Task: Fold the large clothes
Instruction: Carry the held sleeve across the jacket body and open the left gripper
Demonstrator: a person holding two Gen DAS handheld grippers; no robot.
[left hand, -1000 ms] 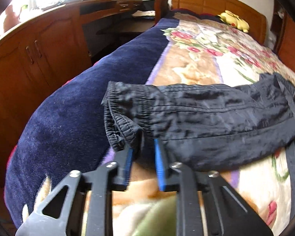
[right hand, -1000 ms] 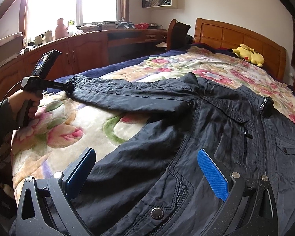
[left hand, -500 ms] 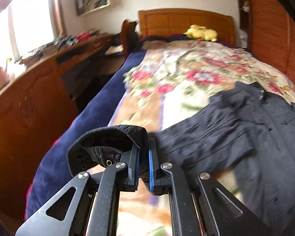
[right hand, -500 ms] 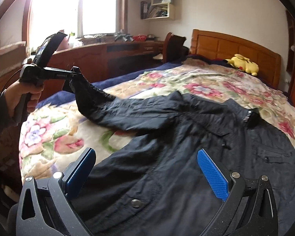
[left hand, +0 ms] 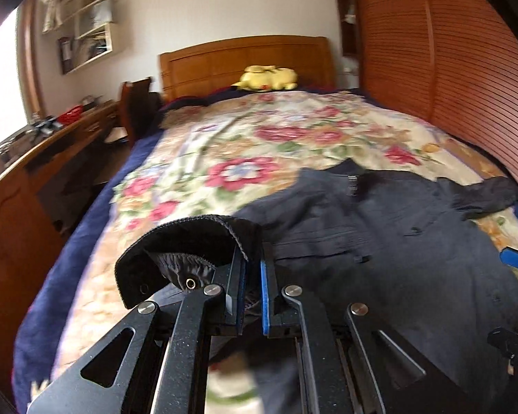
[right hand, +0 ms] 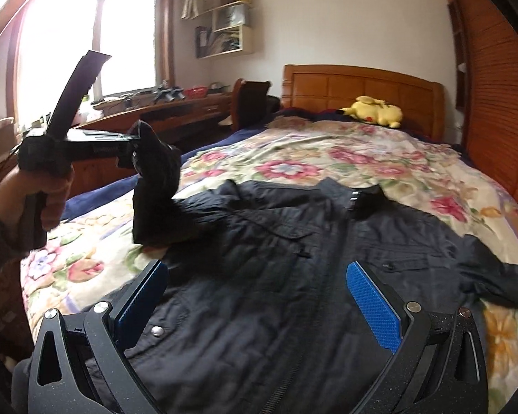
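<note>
A large black jacket (right hand: 293, 258) lies front up on the floral bedspread (right hand: 380, 162); it also shows in the left wrist view (left hand: 380, 241). My left gripper (left hand: 251, 269) is shut on the jacket's left sleeve cuff (left hand: 190, 241) and holds it lifted above the bed. In the right wrist view the left gripper (right hand: 134, 151) holds the sleeve (right hand: 155, 193) up, over the jacket's left side. My right gripper (right hand: 255, 296) is open and empty, low over the jacket's hem. The other sleeve (right hand: 493, 276) lies spread out to the right.
A yellow plush toy (right hand: 373, 110) lies at the wooden headboard (right hand: 362, 86). A wooden desk and cabinets (right hand: 155, 110) run along the left, with a chair (right hand: 248, 103) near the bed head. A slatted wooden wardrobe (right hand: 493, 103) stands on the right.
My left gripper closed on the sleeve cuff, lifted it off the bed and carried it rightward towards the jacket body. The right gripper stayed open over the hem.
</note>
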